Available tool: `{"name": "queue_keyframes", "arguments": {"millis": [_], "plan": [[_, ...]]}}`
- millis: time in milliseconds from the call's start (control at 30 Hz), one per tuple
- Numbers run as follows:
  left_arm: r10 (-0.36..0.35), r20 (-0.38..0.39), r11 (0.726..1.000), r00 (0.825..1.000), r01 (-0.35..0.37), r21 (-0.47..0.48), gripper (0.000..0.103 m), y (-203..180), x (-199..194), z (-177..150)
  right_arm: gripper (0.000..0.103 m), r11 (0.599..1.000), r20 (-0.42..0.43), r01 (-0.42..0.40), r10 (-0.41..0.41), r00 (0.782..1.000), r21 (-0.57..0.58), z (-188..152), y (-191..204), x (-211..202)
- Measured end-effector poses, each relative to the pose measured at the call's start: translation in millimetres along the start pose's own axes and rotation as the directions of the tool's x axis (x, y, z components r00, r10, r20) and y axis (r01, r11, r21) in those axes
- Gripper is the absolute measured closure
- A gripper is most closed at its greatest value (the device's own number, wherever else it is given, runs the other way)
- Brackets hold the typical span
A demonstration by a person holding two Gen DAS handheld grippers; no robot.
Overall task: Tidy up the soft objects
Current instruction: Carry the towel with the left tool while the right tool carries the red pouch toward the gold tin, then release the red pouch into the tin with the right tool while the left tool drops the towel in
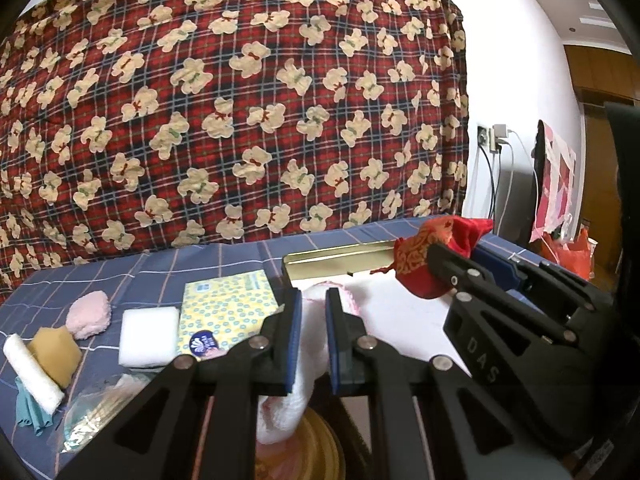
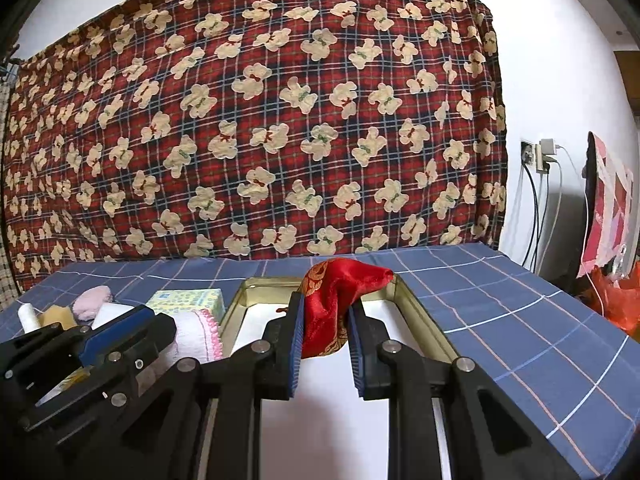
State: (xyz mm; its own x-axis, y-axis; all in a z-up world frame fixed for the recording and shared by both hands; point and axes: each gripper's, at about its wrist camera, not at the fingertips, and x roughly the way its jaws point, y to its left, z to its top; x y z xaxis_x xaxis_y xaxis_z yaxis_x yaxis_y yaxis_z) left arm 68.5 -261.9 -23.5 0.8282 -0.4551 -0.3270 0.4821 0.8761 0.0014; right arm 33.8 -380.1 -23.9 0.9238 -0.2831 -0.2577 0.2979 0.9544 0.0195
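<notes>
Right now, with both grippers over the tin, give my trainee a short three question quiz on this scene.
1. True or false: the right gripper holds a red satin pouch.
2. What does the left gripper hold: A, the white foam block; B, the white towel with pink trim; C, the yellow tissue pack?
3. What colour is the tin's rim?

Key: 1 true. 2 B. 3 gold.

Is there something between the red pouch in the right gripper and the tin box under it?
Nothing visible. The right gripper holds the red pouch over the tin box, whose white floor below looks bare. The left gripper, holding a white towel, is beside it.
</notes>
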Motion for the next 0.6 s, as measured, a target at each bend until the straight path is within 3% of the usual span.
{"name": "queue_keyframes", "arguments": {"millis": [467, 533, 567, 600], "plan": [[-0.049, 0.007, 0.999, 0.999, 0.049, 0.02, 0.093, -15, 10, 4, 0.078, 0.998, -0.001, 0.04, -0.04, 0.999, 0.048, 0, -21, -1], [-0.032, 0.023, 0.999, 0.999, 0.032, 0.012, 0.087, -13, 7, 4, 0.06, 0.996, -0.008, 0.057, -0.056, 0.998, 0.076, 0, -28, 0], [-0.015, 0.032, 1.0, 0.999, 0.015, -0.002, 0.069, -11, 5, 4, 0.034, 0.995, -0.014, 0.058, -0.057, 0.998, 0.08, 0, -29, 1], [0.024, 0.032, 0.999, 0.999, -0.024, -0.024, 0.051, -7, 3, 3, 0.028, 0.994, -0.013, 0.072, -0.071, 0.997, 0.081, 0, -29, 1]]}}
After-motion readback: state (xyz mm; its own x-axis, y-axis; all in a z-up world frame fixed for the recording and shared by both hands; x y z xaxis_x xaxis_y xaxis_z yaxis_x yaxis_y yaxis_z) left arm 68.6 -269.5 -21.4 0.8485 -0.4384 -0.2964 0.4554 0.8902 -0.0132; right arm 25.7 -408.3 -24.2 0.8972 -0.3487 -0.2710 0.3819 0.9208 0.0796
